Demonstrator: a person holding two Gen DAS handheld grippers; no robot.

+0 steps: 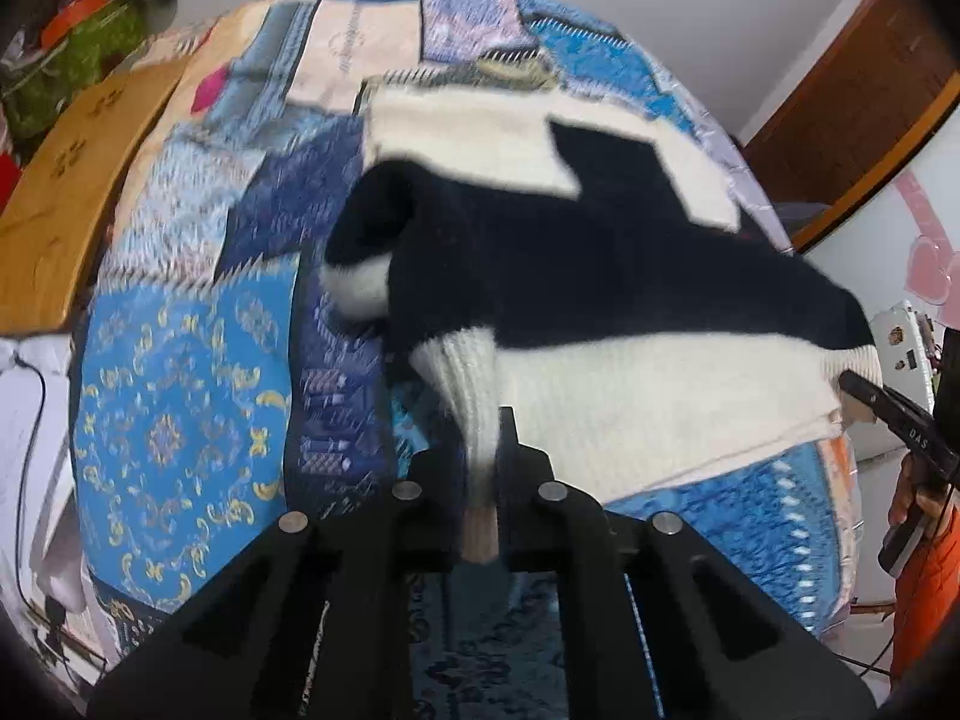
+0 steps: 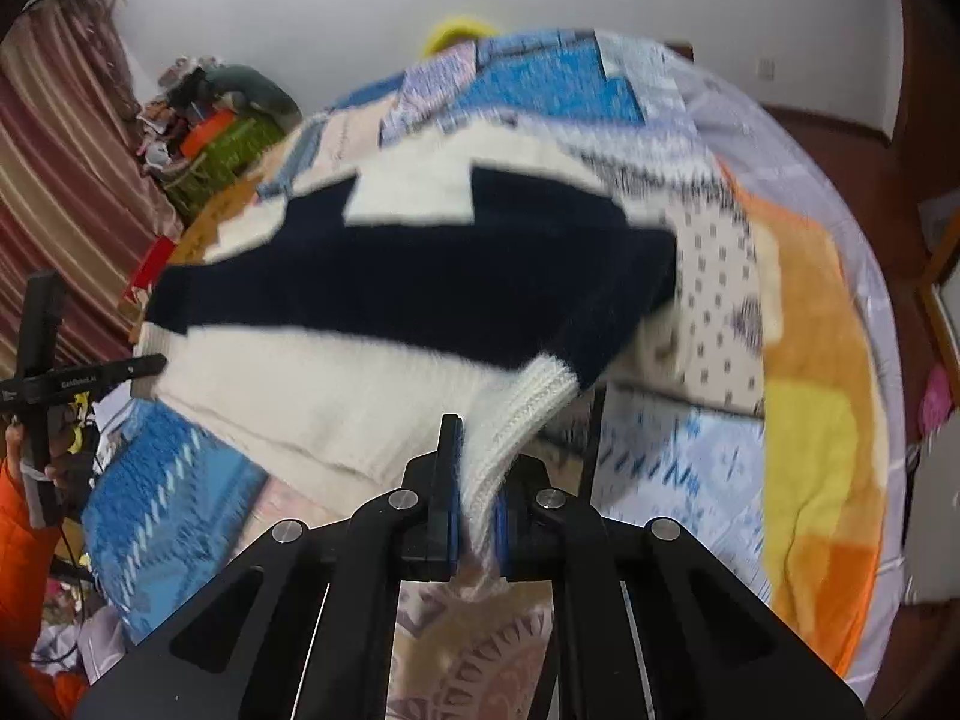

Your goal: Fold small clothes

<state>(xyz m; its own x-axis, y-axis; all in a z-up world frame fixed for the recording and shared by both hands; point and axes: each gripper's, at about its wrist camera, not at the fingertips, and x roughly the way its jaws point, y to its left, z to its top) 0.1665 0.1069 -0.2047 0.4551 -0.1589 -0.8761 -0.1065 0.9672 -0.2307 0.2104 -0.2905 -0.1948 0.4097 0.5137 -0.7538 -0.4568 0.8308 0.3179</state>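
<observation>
Sweater (image 1: 600, 276) lifted over patchwork quilt (image 1: 180, 408) on bed, white ribbed hem corners clamped in jaws of left gripper (image 1: 483, 480) and right gripper (image 2: 477, 480).

Clamped between the left gripper's (image 1: 483, 480) matt black plastic fingers is a fuzzy knit sweater (image 1: 600, 276), ribbed at its white hem. Beyond it spreads a patchwork quilt (image 1: 180, 396) of printed cloth. Left of that lies smooth wood board (image 1: 66, 180).
</observation>
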